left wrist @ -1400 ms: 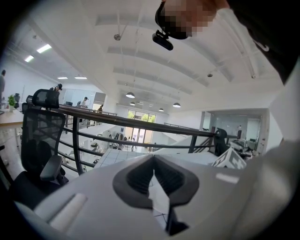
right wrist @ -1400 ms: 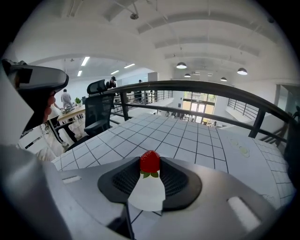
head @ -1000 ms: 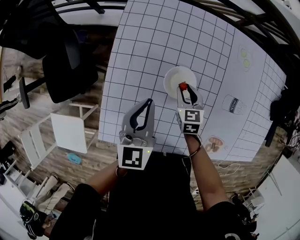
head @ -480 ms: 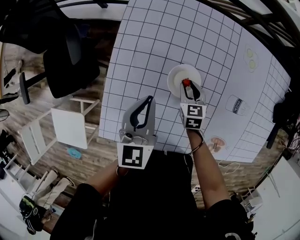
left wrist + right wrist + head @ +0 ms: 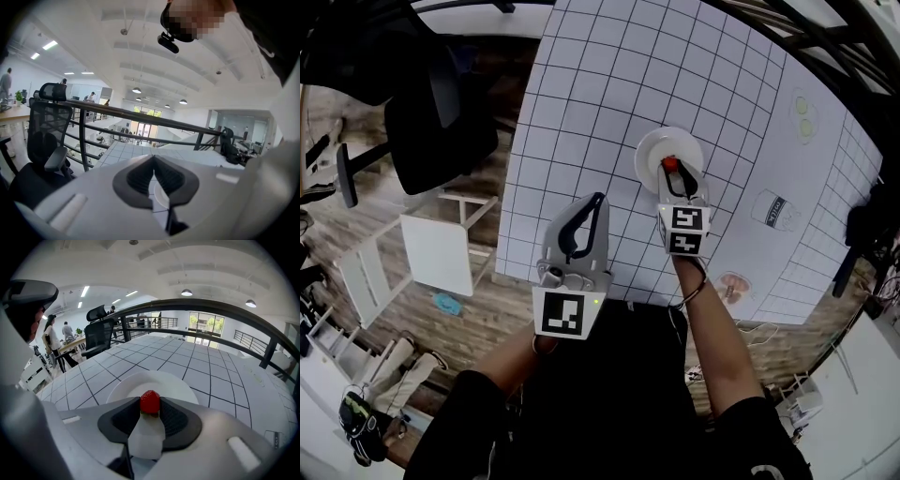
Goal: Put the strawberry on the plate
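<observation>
Nearest to the person, short of the plate (image 5: pixel 651 148), two bare forearms (image 5: pixel 712 328) reach out over the table (image 5: pixel 600 84). Nothing lies between the grippers and the plate. On the wooden floor (image 5: pixel 492 305), left of the plate and off the table's edge, stand a white stool (image 5: pixel 439 261) and, further back, a black office chair (image 5: pixel 431 131). To the right of the plate a cup drawing (image 5: pixel 772 210) is printed on the table.

The table is white, ruled all over in a black grid, and the plate sits on it, round and white. In the right gripper view a dark railing (image 5: pixel 211 305) curves behind the plate, and past it a bright open office shows, with ceiling lights and people (image 5: pixel 54 341) standing far off to the left.

The left gripper (image 5: pixel 598 200) hangs to the near left of the plate, well apart from it; its fingers (image 5: pixel 140 176) meet at the tips with nothing between them. The right gripper (image 5: pixel 670 169) reaches over the plate's near edge, its fingers (image 5: pixel 173 418) clamped on the strawberry (image 5: pixel 150 402), which sits red at their tips above the plate. Whether it touches the plate I cannot tell.
</observation>
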The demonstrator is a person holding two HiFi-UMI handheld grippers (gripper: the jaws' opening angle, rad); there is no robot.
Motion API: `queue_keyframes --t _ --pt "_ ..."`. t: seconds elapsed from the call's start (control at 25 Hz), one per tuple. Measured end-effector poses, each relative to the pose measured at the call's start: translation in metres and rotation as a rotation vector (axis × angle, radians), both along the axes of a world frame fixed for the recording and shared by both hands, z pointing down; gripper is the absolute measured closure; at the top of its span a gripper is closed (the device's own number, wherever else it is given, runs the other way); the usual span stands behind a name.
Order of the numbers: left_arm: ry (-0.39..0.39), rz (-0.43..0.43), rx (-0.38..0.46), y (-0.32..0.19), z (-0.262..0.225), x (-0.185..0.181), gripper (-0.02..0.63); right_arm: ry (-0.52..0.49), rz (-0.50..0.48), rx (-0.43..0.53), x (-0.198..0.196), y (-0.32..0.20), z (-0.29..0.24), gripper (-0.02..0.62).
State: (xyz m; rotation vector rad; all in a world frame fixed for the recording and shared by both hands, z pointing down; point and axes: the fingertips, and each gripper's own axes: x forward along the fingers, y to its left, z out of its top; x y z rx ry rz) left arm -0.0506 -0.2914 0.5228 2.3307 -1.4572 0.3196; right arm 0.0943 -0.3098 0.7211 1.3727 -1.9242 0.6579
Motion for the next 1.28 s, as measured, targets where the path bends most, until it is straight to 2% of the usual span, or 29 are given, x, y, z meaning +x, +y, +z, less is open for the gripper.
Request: queue_keyframes --t 0.52,1.0,1.28 --pt "-0.009 -0.038 -0.001 0.004 0.002 -0.008 0.595 -0.009 0.006 -0.022 0.001 0.0 0.002 0.46" --pt "-0.008 -0.052 0.014 0.018 -0.004 -0.015 0.595 -0.037 0.027 -0.028 0.003 0.003 -0.004 0.39" --pt "-0.009 -0.041 0.025 0.026 -0.012 -0.014 0.595 -0.047 0.041 -0.029 0.01 0.011 -0.014 0.388"
